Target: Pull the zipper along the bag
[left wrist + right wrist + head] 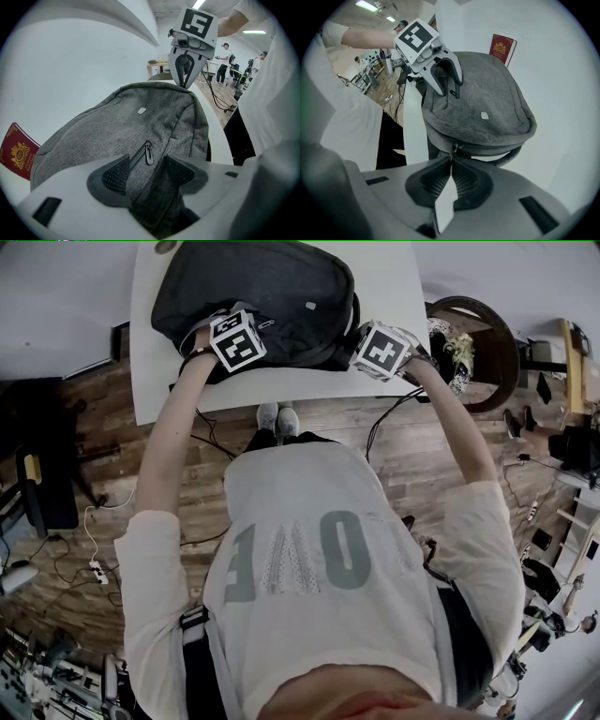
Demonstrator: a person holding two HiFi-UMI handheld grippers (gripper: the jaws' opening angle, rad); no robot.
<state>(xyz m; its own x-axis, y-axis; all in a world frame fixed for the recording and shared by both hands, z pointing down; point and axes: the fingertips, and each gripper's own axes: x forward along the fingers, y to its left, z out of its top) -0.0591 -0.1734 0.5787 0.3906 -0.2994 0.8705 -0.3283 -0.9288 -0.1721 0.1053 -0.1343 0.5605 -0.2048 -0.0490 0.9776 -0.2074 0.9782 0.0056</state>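
Grippers, two, on one grey bag [117,126]: left gripper [146,165] jaws clamp fabric, right gripper [451,161] jaws pinch the zipper pull [455,149].

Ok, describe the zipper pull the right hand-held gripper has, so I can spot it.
On the white table lies a grey bag. Along its rim seam, at the end nearest the right hand-held gripper, sits a small metal pull, pinched in the shut jaws. The pocket pull on the front face, by contrast, lies free.
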